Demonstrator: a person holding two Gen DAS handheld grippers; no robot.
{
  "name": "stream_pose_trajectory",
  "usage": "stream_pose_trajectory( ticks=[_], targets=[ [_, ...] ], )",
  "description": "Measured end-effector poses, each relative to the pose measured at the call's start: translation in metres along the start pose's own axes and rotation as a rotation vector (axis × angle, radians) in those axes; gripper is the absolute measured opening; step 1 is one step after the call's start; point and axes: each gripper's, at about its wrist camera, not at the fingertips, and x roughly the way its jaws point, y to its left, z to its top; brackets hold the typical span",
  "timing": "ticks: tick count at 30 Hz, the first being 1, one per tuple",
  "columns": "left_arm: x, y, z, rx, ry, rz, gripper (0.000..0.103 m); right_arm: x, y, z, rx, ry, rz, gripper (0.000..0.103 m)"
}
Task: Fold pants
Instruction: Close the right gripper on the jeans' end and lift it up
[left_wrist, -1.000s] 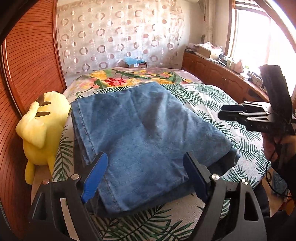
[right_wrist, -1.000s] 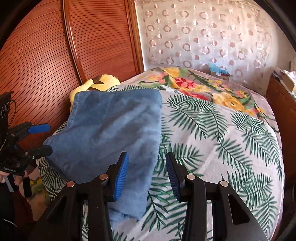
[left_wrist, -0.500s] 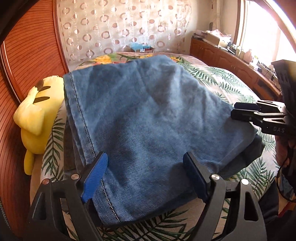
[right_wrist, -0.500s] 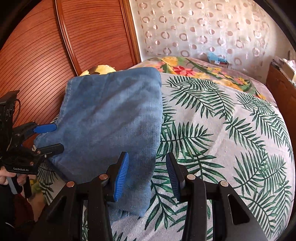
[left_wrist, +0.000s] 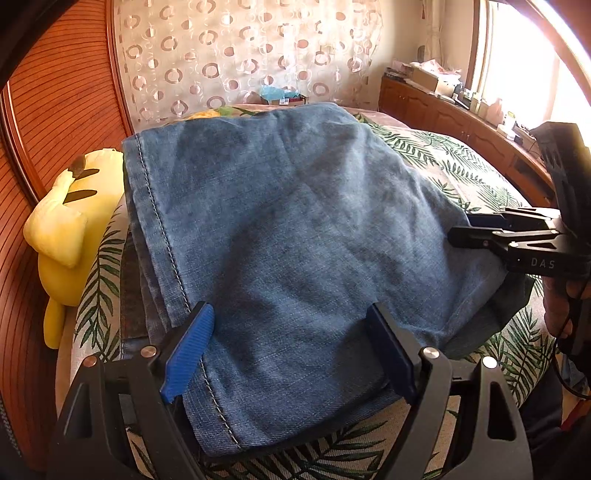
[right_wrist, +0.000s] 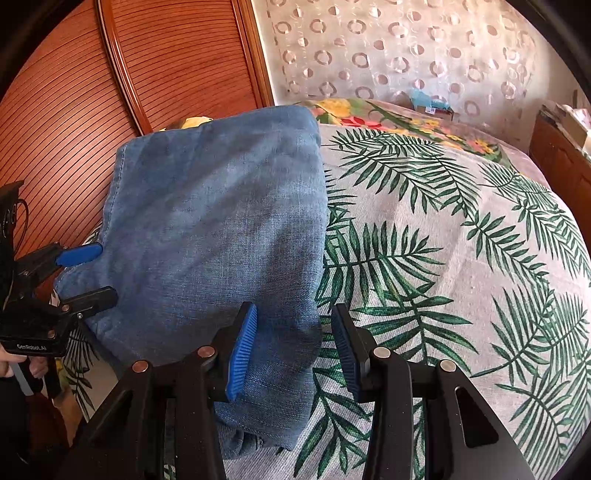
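Denim pants (left_wrist: 295, 236) folded on leaf-print bed (right_wrist: 461, 258), yellow plush (left_wrist: 70, 229) beside, both grippers' fingers wide.

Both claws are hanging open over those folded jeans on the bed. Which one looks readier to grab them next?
Probably the left claw: its open fingers straddle the near edge of the folded jeans, with denim right between them. The right claw sits at the jeans' side edge, half over the leaf-print bedspread.

- Folded blue pants (left_wrist: 295, 236) lie on the leaf-print bedspread (left_wrist: 476, 173); stitched hem toward the left
- left gripper (left_wrist: 291, 354) spread wide over the near edge
- right gripper (left_wrist: 476, 227) at the pants' right edge
- yellow plush toy (left_wrist: 70, 221) beside the wooden headboard (left_wrist: 55, 110)
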Motion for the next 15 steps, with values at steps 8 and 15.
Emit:
stream_pose_trajectory(
  ticks=[8, 15],
  targets=[
    [0.0, 0.001, 0.0, -0.004, -0.003, -0.007, 0.085, 0.004, 0.003, 0.004, -0.028, 0.005, 0.054, 0.011],
    [-0.025, 0.012, 0.002, -0.033, -0.039, -0.003, 0.085, -0.027, 0.017, 0.02, -0.059, -0.079, 0.052, 0.006]
  ],
)
